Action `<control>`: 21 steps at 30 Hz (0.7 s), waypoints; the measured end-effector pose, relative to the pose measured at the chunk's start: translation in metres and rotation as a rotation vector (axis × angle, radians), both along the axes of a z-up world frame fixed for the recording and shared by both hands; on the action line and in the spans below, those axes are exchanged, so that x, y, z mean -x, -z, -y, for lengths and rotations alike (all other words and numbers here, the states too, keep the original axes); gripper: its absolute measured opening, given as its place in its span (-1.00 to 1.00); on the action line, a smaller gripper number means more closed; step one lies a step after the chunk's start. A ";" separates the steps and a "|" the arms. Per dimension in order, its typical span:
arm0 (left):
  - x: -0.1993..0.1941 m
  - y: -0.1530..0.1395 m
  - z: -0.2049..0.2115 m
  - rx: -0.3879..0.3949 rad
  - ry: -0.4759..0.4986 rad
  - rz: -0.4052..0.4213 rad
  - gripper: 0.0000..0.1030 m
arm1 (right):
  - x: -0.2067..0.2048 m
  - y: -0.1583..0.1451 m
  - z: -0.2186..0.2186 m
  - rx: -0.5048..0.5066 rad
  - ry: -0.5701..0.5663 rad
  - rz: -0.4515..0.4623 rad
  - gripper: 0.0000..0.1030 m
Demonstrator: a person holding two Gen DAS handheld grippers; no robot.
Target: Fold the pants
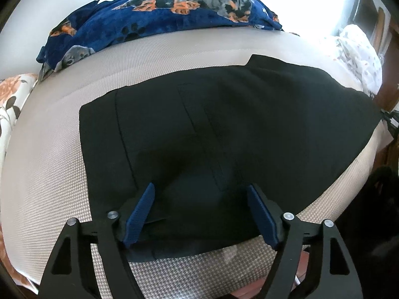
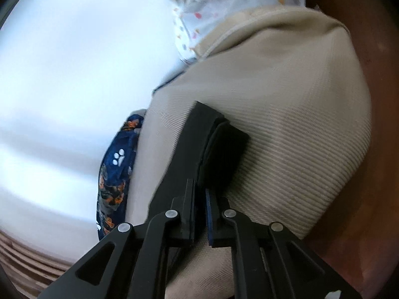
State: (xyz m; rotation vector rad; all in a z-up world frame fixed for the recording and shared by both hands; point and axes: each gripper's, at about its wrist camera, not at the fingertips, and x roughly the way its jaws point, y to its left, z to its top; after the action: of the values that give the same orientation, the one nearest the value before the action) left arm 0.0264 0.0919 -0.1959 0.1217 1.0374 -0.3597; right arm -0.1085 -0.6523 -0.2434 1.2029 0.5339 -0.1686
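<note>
Two grippers are working: my left gripper (image 1: pixel 200 191) is hovering spread above the black pants (image 1: pixel 224 124) lying flat on the bed (image 1: pixel 49 162), while my right gripper (image 2: pixel 199 194) is pinching their end, lifting; folding is barely beginning.

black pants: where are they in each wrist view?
Left wrist: black pants fill the centre, spread flat on the beige mattress.
Right wrist: a narrow strip of the pants at centre, pinched in the right tool.
Shared landmark: navy dog-print blanket.
</note>
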 end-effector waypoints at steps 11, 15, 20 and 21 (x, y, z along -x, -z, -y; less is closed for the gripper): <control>-0.001 0.002 0.007 -0.023 0.009 0.017 0.66 | -0.020 -0.016 0.004 -0.018 -0.025 0.056 -0.87; -0.001 0.003 0.010 -0.038 0.020 0.014 0.69 | -0.004 0.023 -0.002 -0.117 0.005 0.016 -0.89; -0.003 0.003 0.011 -0.042 0.021 0.005 0.72 | 0.016 0.020 -0.001 -0.186 0.031 0.077 -0.74; -0.003 0.003 0.011 -0.040 0.017 0.007 0.72 | 0.023 0.017 0.002 -0.176 0.049 0.096 -0.74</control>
State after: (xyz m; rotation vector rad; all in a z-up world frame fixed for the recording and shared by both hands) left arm 0.0293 0.0808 -0.1990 0.1675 1.0371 -0.3540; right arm -0.1312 -0.6548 -0.2601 1.3891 0.4427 -0.1067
